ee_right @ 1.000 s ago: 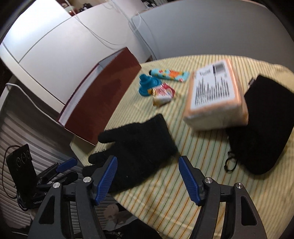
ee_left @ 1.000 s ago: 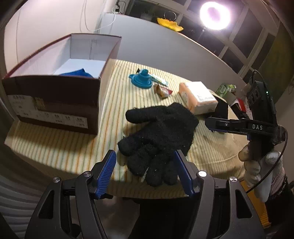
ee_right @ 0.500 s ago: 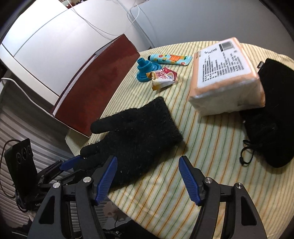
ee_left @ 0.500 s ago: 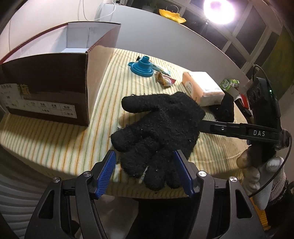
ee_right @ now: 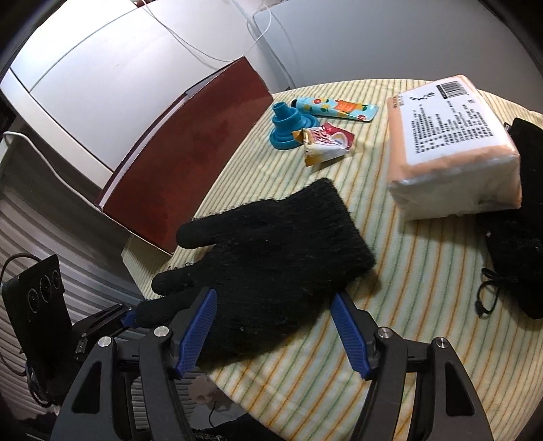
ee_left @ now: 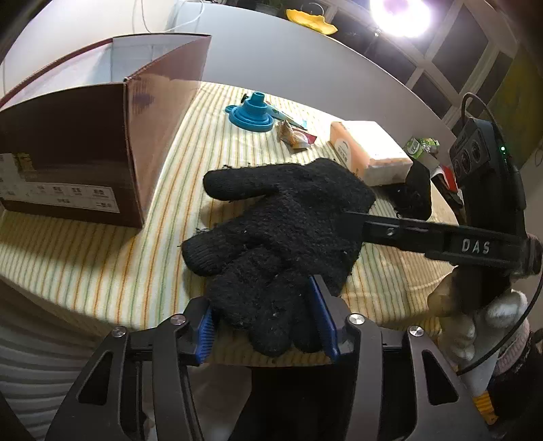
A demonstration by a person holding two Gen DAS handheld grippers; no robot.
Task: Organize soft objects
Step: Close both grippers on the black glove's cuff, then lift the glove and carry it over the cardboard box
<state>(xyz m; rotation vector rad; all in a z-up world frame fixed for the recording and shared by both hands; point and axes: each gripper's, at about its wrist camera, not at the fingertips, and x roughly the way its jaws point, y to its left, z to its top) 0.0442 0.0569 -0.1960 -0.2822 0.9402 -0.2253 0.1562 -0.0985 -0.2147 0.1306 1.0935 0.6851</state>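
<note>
We see a black knit glove (ee_left: 281,234) at centre frame on a cream cloth (ee_left: 101,264) striped orange and green. Upper left stands a dark red-brown box (ee_left: 85,152); above centre, a blue funnel (ee_left: 251,113) and a peach-and-white pack (ee_right: 451,149).

A warm, dim scene is lit from a round lamp (ee_left: 400,13) at upper right, blown out to white glare. The box (ee_left: 85,149) front is left in deep shadow, and a shadow is cast across the striped cloth (ee_left: 101,257) beside it. Strong fisheye bending is seen at the edges — corners are vignetted black. The tissue pack (ee_right: 451,149) is slightly blurred.
</note>
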